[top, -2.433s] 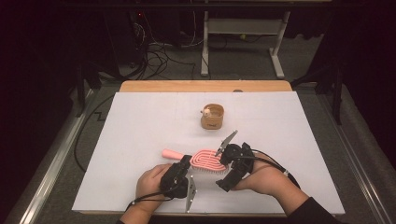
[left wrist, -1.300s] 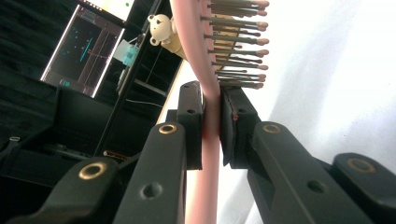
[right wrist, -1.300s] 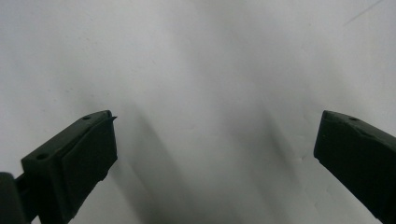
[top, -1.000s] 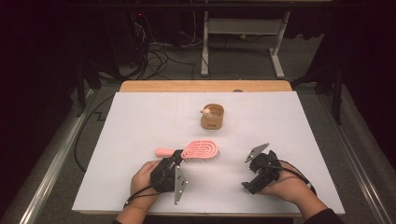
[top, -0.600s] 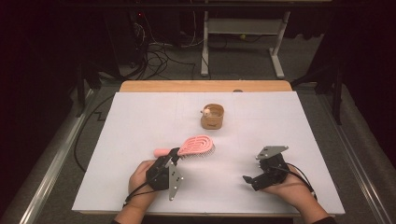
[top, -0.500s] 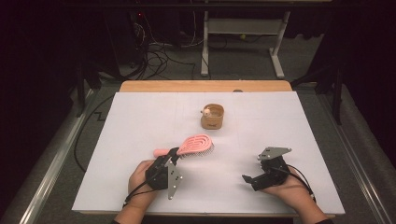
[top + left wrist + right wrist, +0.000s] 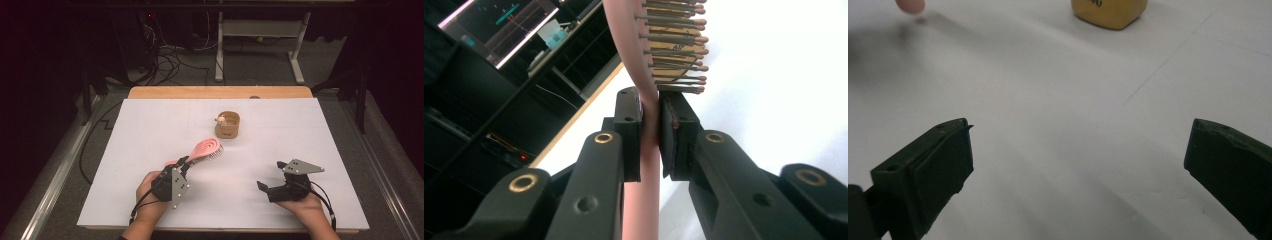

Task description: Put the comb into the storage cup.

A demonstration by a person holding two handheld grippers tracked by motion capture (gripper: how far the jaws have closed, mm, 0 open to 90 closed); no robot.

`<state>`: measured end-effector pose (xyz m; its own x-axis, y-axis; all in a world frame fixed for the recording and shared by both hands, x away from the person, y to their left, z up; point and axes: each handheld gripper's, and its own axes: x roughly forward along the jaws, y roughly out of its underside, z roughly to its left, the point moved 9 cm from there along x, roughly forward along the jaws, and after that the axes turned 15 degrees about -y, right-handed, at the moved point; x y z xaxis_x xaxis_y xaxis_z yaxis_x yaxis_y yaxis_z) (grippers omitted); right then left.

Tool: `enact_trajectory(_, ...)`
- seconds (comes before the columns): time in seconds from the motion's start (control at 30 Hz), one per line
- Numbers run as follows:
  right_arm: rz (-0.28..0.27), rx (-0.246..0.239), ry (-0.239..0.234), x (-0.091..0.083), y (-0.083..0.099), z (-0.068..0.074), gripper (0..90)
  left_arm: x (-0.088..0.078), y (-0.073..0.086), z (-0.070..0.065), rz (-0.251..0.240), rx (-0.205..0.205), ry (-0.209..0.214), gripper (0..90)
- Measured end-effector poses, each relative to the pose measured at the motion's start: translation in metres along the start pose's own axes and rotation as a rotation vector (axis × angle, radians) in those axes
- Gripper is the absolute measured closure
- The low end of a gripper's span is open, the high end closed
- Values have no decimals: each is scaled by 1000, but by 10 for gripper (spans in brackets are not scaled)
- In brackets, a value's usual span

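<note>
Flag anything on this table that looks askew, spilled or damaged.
Nothing looks spilled or broken. The one thing off the table is the pink hairbrush, tilted in the air because the left gripper is clamped on its handle. The wooden cup stands upright on the white table, and the right gripper is open.

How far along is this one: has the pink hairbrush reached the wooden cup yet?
Done: the left gripper is shut on the pink hairbrush at its handle and holds it tilted off the table. In hand: carrying it. Left: the wooden cup stands apart, brush not in it. The right gripper is open, empty.
</note>
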<state>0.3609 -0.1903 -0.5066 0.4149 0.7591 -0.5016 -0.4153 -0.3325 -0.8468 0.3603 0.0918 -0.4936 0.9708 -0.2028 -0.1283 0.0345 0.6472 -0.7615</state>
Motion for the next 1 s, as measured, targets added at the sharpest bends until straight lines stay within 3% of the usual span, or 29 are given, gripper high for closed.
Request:
enact_trajectory(0.1,-79,9,15,-6,-6,1,1,-1,1,1,2,-21,12,792)
enact_trajectory(0.13,-79,9,15,-6,-6,1,1,-1,0,2,2,-28,14,792)
enact_trajectory(0.33,-199,-9,59,-26,-18,4,1,-1,1,3,7,-80,35,792)
enact_trajectory(0.43,-213,-19,76,-30,-17,3,1,-1,2,3,9,-104,47,792)
enact_trajectory(0.7,-210,-26,70,-29,-12,2,1,-2,-2,3,-12,-156,64,793)
enact_trajectory(1.0,-211,-31,66,-28,-12,4,1,-4,-4,8,-21,-313,127,794)
